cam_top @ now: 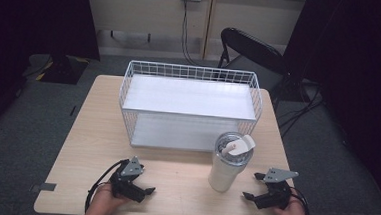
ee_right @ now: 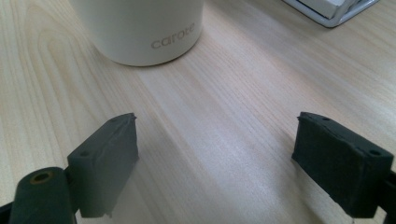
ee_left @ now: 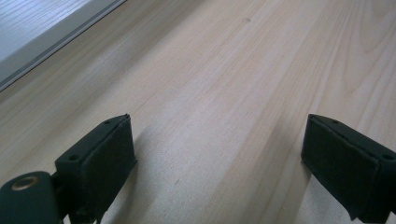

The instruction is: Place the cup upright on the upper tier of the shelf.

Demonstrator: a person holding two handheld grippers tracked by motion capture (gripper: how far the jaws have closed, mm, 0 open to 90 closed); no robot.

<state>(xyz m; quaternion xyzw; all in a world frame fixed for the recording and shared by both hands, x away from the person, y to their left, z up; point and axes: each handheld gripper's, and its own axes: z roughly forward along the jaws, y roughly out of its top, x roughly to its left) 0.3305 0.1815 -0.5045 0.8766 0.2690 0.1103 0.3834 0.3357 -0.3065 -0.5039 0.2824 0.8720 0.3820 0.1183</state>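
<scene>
A white tumbler with a clear lid stands upright on the wooden table, front right of centre. In the right gripper view its base reads "carote" and sits just ahead of the jaws. My right gripper rests low on the table to the tumbler's right, open, with bare wood between its jaws. My left gripper lies near the front left edge, open and holding nothing.
A white wire basket with two white shelves stands across the table's far half; its bottom edge and one corner show in the gripper views. A black folding chair sits behind the table.
</scene>
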